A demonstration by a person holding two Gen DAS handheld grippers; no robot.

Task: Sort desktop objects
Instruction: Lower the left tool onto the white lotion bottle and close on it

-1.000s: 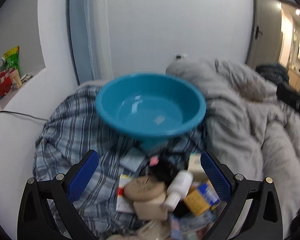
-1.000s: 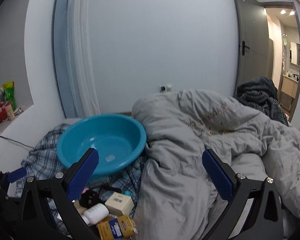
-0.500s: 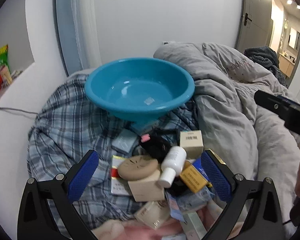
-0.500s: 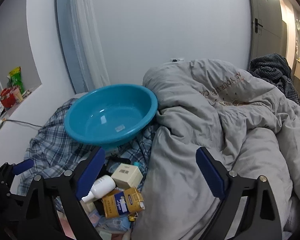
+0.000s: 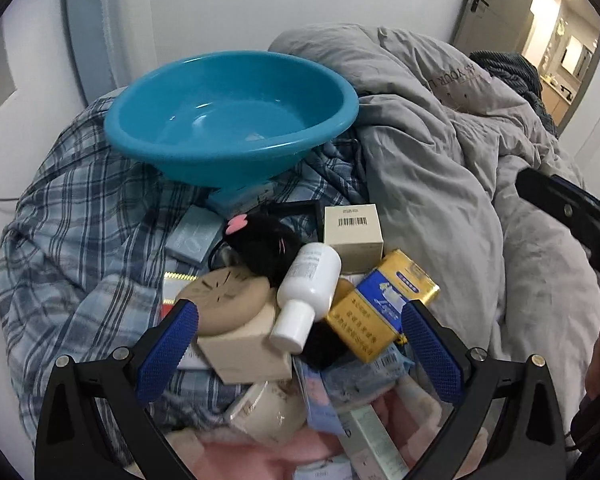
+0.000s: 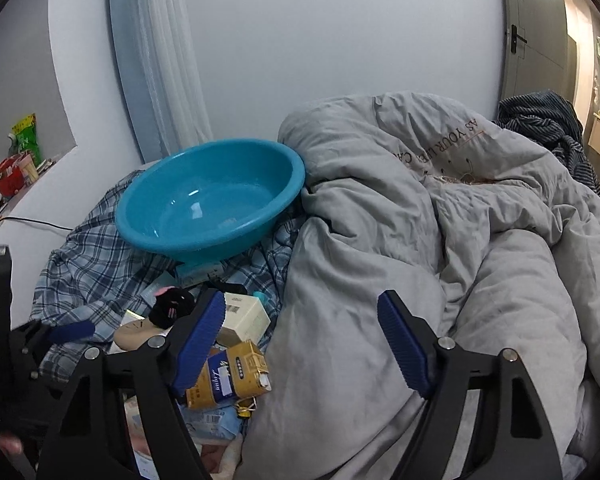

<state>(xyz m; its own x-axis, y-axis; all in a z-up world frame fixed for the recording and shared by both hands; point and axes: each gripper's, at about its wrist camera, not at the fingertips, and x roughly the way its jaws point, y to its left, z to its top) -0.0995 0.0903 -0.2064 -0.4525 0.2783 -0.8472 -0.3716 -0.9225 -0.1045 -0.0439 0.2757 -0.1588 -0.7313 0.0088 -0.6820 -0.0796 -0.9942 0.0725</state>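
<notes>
A pile of small objects lies on a plaid cloth: a white bottle, a gold and blue box, a cream barcode box, a tan round case on a beige box, and a black plush. An empty teal basin stands behind them. My left gripper is open just above the pile, jaws wide around the bottle and boxes. My right gripper is open over the grey duvet, right of the pile.
The grey duvet is heaped on the right. A white wall and curtain stand behind the basin. A ledge with snack packs is at far left. A door is at far right.
Both grippers have moved forward and down toward the pile. The objects now sit between the left jaws. The right gripper has shifted left, closer to the pile's edge.
</notes>
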